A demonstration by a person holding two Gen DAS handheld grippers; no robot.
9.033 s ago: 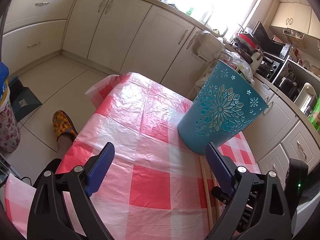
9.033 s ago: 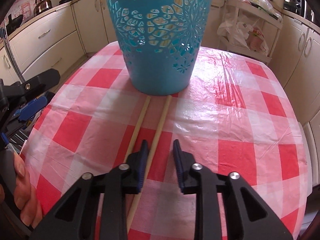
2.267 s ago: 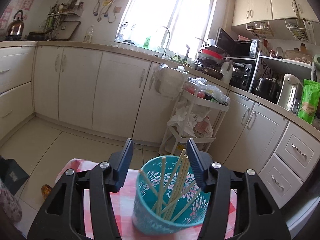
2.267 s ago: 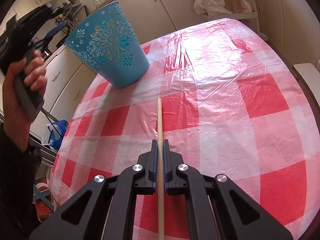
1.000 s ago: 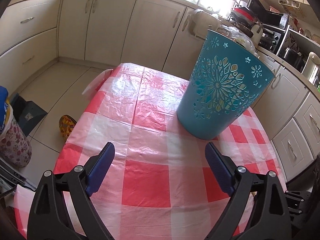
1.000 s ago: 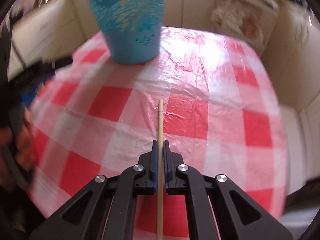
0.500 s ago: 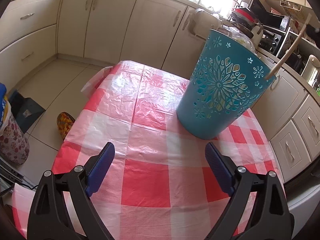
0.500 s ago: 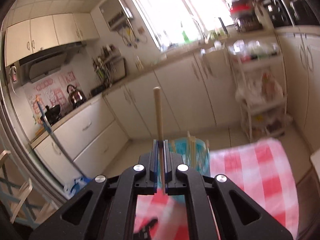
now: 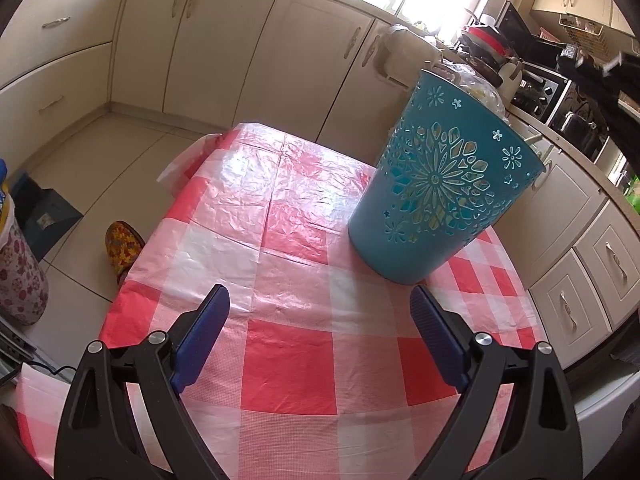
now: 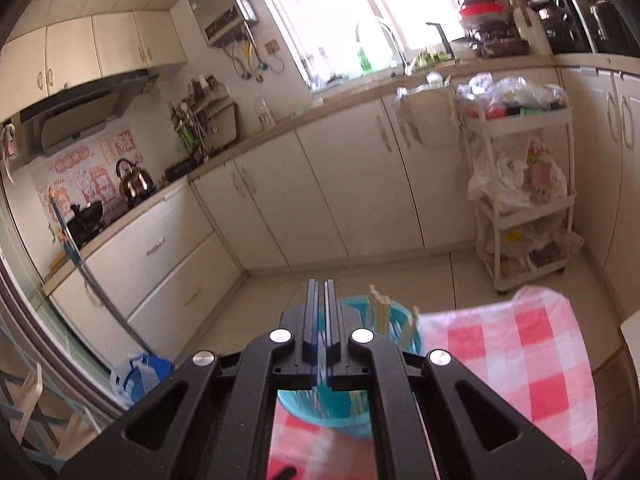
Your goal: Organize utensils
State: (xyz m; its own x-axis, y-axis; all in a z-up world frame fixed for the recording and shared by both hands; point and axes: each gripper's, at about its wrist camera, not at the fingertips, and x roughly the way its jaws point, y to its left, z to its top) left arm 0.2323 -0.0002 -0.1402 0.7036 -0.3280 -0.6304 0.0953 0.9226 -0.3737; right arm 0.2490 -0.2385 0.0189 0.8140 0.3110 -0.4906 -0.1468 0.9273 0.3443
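A teal cut-out basket (image 9: 436,192) stands on the red-and-white checked tablecloth (image 9: 288,344), to the right of and beyond my left gripper (image 9: 320,336). That gripper is open and holds nothing, low over the cloth. Pale stick tips (image 9: 534,139) poke over the basket's rim. In the right wrist view the basket (image 10: 348,408) lies directly below my right gripper (image 10: 320,286), with several wooden chopsticks (image 10: 379,314) leaning inside it. The right jaws are shut and no chopstick shows between them. A dark blurred shape (image 9: 596,80) hangs above the basket.
Cream cabinets (image 9: 224,40) line the walls behind the table. A white trolley (image 10: 524,200) full of bags stands by the counter. On the floor left of the table are a patterned slipper (image 9: 124,244) and a floral bin (image 9: 20,276).
The right gripper rose from low over the cloth to above the basket. The chopstick that stood between its fingers half a second ago no longer shows there. The left gripper stayed put.
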